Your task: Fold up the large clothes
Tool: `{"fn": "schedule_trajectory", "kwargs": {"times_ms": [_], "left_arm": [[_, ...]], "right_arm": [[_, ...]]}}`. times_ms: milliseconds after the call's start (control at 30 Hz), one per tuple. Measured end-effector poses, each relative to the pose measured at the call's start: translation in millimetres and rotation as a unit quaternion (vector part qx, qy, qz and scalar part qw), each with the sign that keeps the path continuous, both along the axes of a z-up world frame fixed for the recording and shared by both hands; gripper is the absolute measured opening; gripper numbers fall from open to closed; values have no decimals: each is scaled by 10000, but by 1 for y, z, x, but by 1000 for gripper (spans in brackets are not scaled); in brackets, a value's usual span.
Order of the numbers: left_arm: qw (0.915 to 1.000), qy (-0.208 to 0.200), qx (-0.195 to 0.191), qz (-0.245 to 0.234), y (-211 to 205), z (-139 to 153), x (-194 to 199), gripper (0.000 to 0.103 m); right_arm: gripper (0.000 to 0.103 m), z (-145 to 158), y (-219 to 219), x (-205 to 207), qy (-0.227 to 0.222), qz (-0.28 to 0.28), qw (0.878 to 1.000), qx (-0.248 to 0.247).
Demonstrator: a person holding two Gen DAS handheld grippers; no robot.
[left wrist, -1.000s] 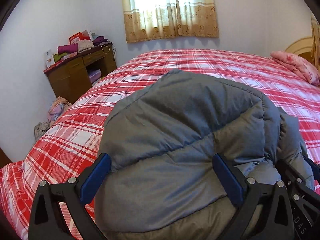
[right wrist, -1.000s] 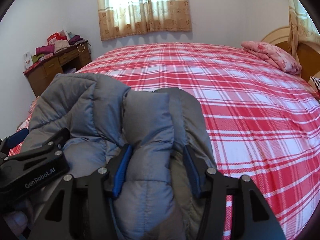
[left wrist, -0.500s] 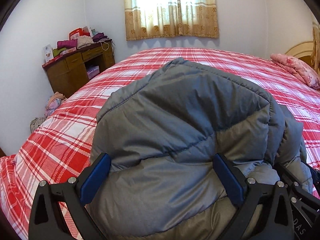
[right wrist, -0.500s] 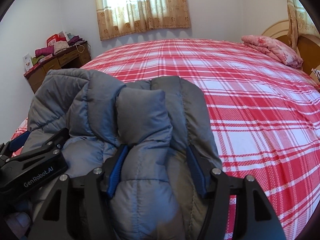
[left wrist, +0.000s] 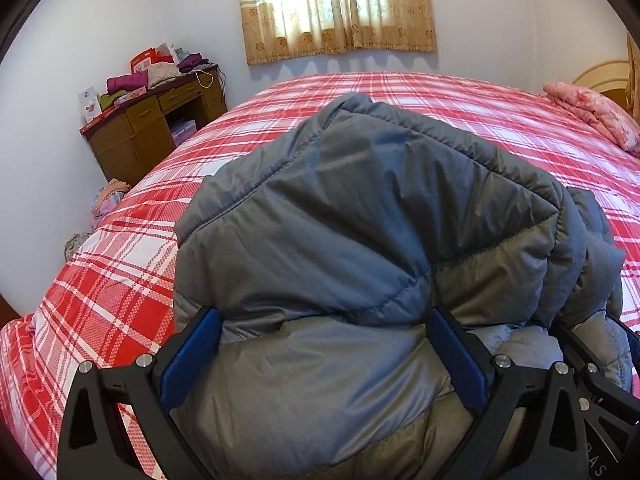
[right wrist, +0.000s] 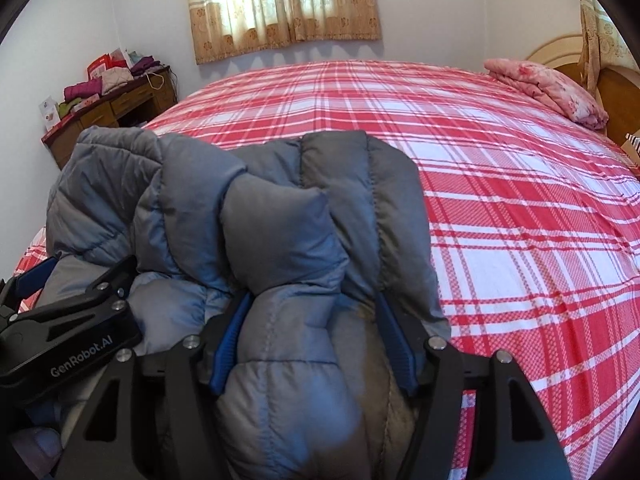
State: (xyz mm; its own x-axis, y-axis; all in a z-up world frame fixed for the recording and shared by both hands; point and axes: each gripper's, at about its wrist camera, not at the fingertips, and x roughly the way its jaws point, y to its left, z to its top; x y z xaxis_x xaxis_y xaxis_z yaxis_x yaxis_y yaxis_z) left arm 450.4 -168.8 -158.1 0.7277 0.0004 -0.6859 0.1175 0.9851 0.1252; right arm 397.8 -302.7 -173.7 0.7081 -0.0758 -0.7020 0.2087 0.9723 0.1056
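My left gripper (left wrist: 324,356) clamped the puffy grey quilted jacket (left wrist: 360,220). My right gripper (right wrist: 316,336), at its 3 o'clock, had just been widening, pads still pressing a jacket fold.

A red plaid bed (left wrist: 420,104) is filling the room, a pink folded blanket (right wrist: 544,84) lying near its headboard; a wooden desk (left wrist: 148,132) (piled with clothes) is standing under yellow curtains (right wrist: 280,4).

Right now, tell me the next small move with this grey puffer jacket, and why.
Probably let the right gripper finish opening: its jaws have just been widening around the folded grey puffer jacket, which already lies bundled on the plaid bed. The left gripper could follow.
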Motion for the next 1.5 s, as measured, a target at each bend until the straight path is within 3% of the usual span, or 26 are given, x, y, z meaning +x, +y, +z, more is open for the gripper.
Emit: {"fn": "schedule_trajectory", "kwargs": {"times_ms": [867,967,1067,1133,1233,1267,1367,1500], "left_arm": [[9995,244,209,-25,-6,-9,10,102],[9993,359,38,-36,1,8,10,102],[9993,-274,-243,35,13,49,4,102],[9984,-477,-311,25,11,62,12,102],[9993,-360,-7,-47,-3,48,33,102],[9995,-224,150,-157,-11,36,38,102],[9984,-336,331,-306,-24,25,31,102],[9976,-425,398,-372,-36,15,27,102]], "right_arm": [[68,0,0,5,215,51,9997,-73],[68,21,-6,-2,147,56,9999,12],[70,68,-6,-12,-634,-168,9975,-266],[70,83,-5,1,-806,-151,9963,-253],[57,64,-14,38,-439,-255,9984,-230],[43,50,-20,47,-260,-333,9988,-245],[41,18,-34,50,-7,-379,9991,-180],[41,11,-48,43,-36,-444,9990,34]]}}
